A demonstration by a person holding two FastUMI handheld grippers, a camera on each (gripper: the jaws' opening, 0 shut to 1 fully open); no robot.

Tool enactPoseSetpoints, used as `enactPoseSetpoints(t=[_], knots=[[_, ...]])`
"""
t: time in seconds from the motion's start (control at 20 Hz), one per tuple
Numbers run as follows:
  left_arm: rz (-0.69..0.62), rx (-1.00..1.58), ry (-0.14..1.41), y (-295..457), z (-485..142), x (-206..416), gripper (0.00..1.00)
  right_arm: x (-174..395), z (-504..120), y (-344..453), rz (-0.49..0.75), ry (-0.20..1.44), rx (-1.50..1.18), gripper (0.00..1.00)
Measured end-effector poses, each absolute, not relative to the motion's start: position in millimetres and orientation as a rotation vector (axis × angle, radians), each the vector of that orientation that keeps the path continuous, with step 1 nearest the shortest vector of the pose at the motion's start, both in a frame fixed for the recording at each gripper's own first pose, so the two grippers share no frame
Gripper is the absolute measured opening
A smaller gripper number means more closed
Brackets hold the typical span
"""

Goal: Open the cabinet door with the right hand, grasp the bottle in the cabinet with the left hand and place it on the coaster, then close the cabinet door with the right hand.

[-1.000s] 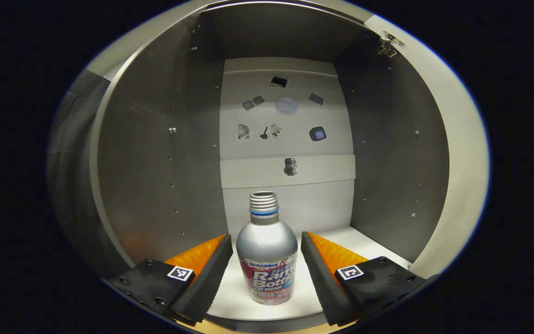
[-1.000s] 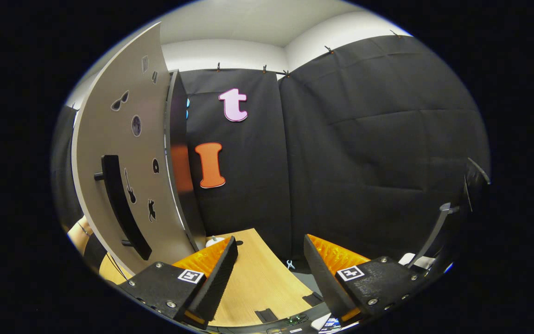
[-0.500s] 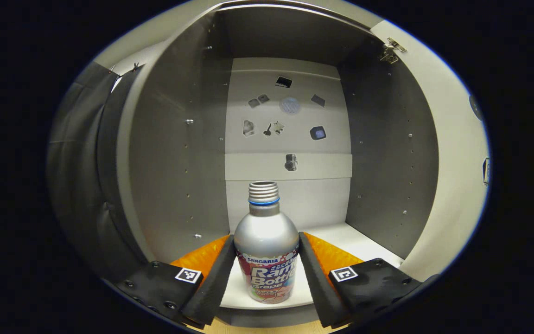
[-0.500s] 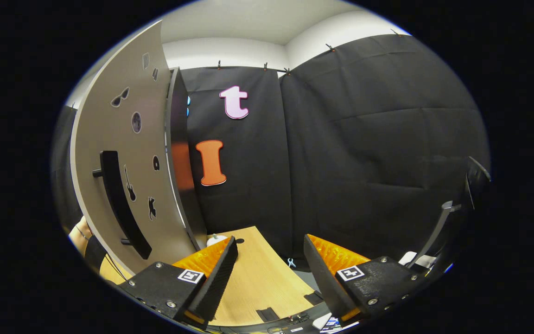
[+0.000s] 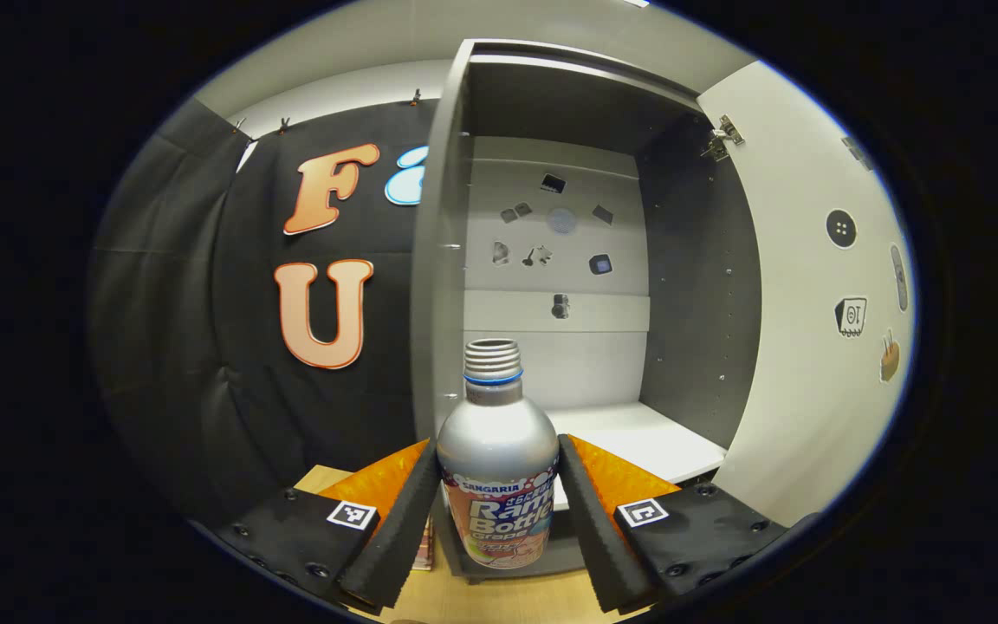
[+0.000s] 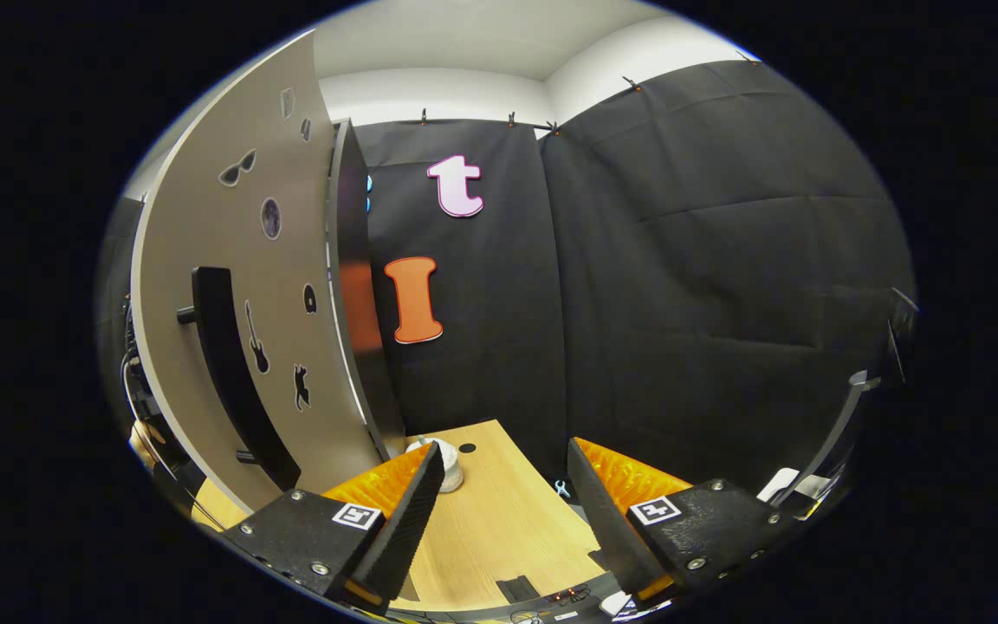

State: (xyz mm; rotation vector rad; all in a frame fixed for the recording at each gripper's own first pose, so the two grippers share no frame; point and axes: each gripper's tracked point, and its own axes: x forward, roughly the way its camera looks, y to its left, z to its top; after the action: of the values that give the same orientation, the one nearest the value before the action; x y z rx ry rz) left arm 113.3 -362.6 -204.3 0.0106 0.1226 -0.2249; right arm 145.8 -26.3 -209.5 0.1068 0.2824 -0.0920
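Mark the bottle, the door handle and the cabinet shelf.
bottle [image 5: 497, 438]: left gripper view, on its bare metal shoulder.
door handle [image 6: 235, 381]: right gripper view, on the middle of the bar.
cabinet shelf [image 5: 638, 438]: left gripper view, on the bare board.

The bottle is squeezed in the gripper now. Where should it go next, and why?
Probably carry it on away from the cabinet, toward the coaster. The left gripper is shut on the bottle, which looks already out in front of the shelf, over the wooden table, and the door stands open.
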Motion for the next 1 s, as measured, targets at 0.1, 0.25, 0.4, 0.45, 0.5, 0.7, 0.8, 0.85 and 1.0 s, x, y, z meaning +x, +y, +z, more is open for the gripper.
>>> enactPoseSetpoints(t=[0.1,0.25,0.4,0.45,0.5,0.7,0.8,0.85,1.0], knots=[[-0.195,0.04,0.113,-339,-211,98,0.86,146,-213,-21,-0.081,0.291,0.106,0.89],[-0.166,0.044,0.127,-309,-231,83,0.86,150,-216,-12,-0.064,0.298,0.11,0.84],[-0.123,0.04,0.16,-282,-263,66,0.84,150,-219,-5,-0.054,0.301,0.106,0.89],[-0.112,0.037,0.169,-274,-274,61,0.86,150,-220,-3,-0.052,0.305,0.104,0.89],[-0.099,0.043,0.178,-265,-285,57,0.86,148,-222,-2,-0.051,0.31,0.099,0.84],[-0.073,0.085,0.213,-243,-336,33,0.86,142,-224,2,-0.053,0.325,0.092,0.89],[-0.073,0.081,0.242,-238,-361,24,0.86,139,-222,4,-0.056,0.326,0.084,0.89],[-0.067,0.08,0.263,-236,-374,20,0.86,138,-221,5,-0.059,0.327,0.081,0.89],[-0.053,0.069,0.304,-228,-407,14,0.88,130,-219,5,-0.072,0.33,0.082,0.89]])
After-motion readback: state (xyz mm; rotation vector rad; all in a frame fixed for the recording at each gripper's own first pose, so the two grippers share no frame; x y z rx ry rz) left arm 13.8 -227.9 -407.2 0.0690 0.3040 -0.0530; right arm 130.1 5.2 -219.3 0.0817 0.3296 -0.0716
